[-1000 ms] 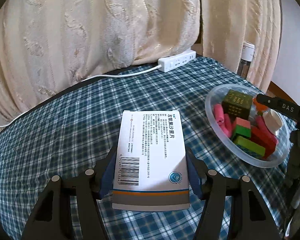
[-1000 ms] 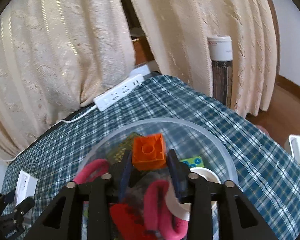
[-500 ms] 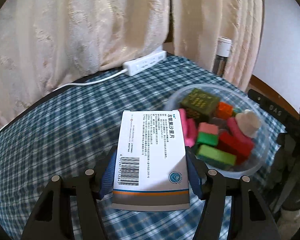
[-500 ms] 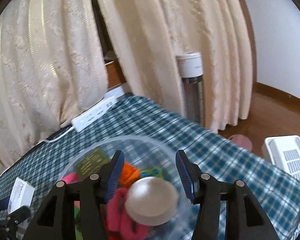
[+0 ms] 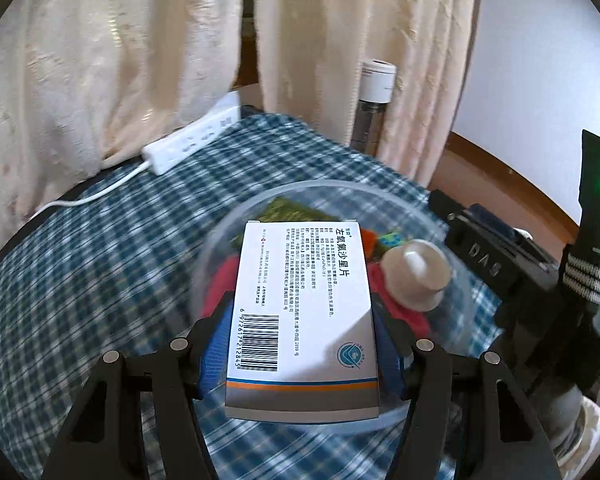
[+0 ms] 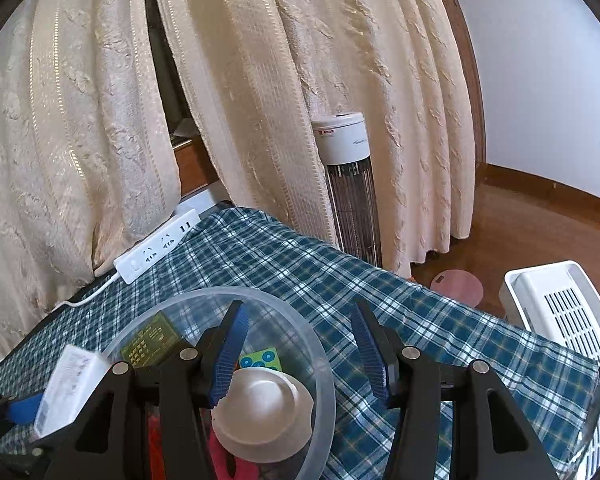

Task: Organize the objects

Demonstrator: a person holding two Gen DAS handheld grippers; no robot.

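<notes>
Cream curtains [image 6: 260, 80] hang behind your checked tablecloth [image 6: 300, 264]. At nine o'clock your left gripper [image 5: 300, 344] clamps one medicine box [image 5: 304, 312] above one clear bowl [image 6: 320, 360]. Release tilted and it may catch the rim or knock the one white cap [image 6: 262, 412]. At three o'clock your right gripper [image 6: 300, 352] gapes empty.

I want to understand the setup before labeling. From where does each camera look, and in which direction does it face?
Left wrist: sits on the left tongs, looking forward over the clear bowl toward the curtains; its fingers clamp the medicine box.
Right wrist: sits on the right tongs, open above the bowl's rim, facing the curtains and tower heater.
Shared: bowl, medicine box, white cap, power strip, plaid tablecloth.
</notes>
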